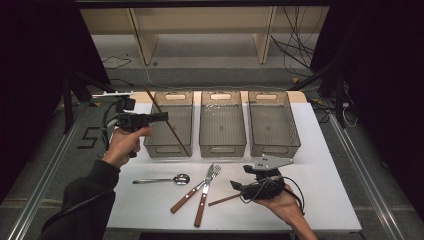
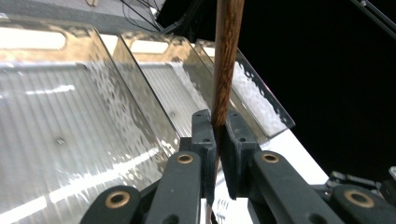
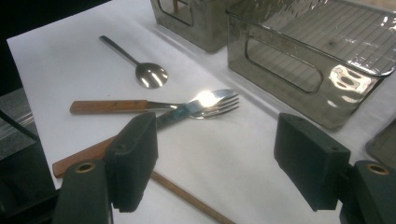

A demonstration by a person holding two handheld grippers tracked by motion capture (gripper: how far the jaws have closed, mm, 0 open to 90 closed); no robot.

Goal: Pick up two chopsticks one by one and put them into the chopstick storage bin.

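Left claw (image 2: pixel 217 135) — jaws clamped on 1 chopstick (image 2: pixel 226 60), raised over the leftmost bin (image 1: pixel 170 125). Right claw (image 3: pixel 215 158) — jaws wide, nothing between them; second chopstick (image 3: pixel 187 196) on the tabletop (image 3: pixel 60 60) just beneath, beside the fork (image 3: pixel 212 100).

place: lab | signs: black curtains (image 1: pixel 30 60), loose cables (image 1: pixel 295 45), rails (image 1: pixel 45 175)

A dark brown wooden chopstick (image 2: pixel 227 56) sits in the black left claw (image 1: pixel 162 116). Clear ribbed bins (image 1: pixel 222 125) stand on the white surface (image 1: pixel 325 190); the spoon (image 1: pixel 170 179) is silver.
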